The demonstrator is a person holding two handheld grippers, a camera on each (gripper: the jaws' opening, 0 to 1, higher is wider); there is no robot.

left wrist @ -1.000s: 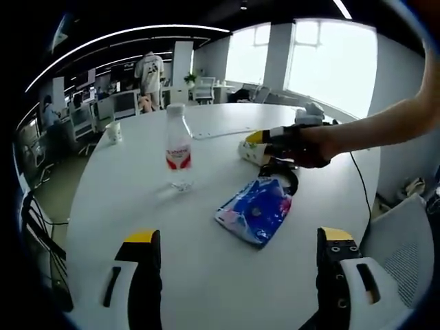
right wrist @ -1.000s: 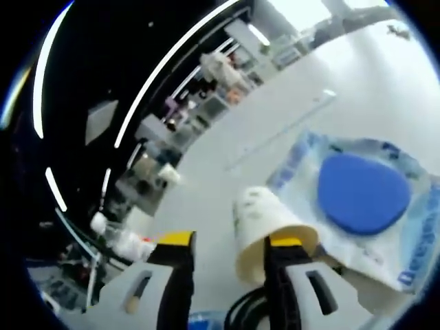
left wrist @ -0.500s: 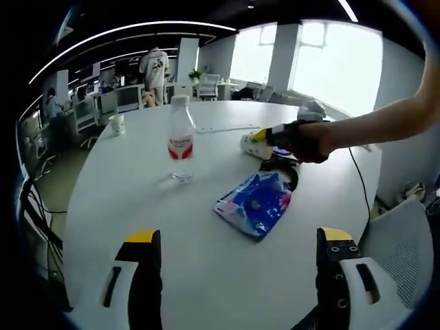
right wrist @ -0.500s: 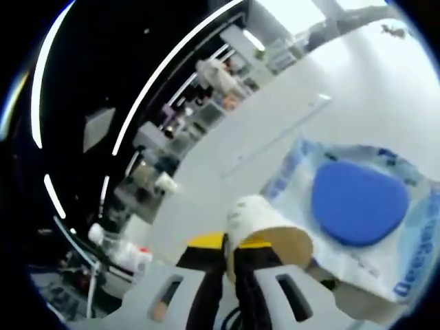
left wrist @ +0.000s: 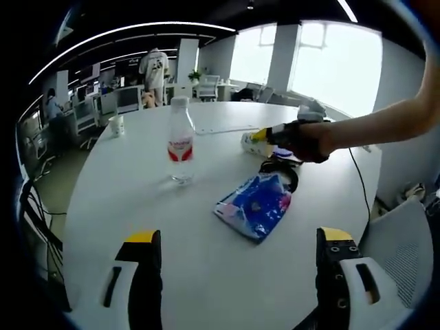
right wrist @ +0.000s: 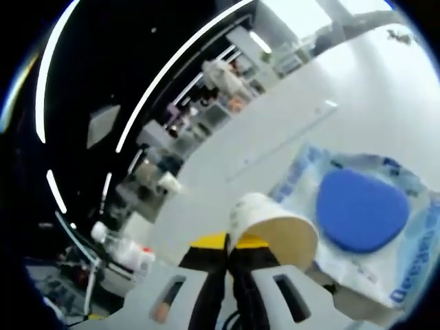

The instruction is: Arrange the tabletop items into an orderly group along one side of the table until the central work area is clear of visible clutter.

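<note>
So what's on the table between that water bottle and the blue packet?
Nothing. In the left gripper view, the stretch between the water bottle and the blue packet is bare white tabletop; they stand apart.

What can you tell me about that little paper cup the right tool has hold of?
The paper cup is small, white outside with faint markings and cream inside, and looks like thin paper. It lies tipped on its side, open mouth toward the camera, and seems empty. The right tool has its yellow-tipped jaws closed on the cup's rim. Behind it is a clear packet holding something blue. From the left gripper view, the cup is held just above the white table, beyond a black cable coil.
</note>
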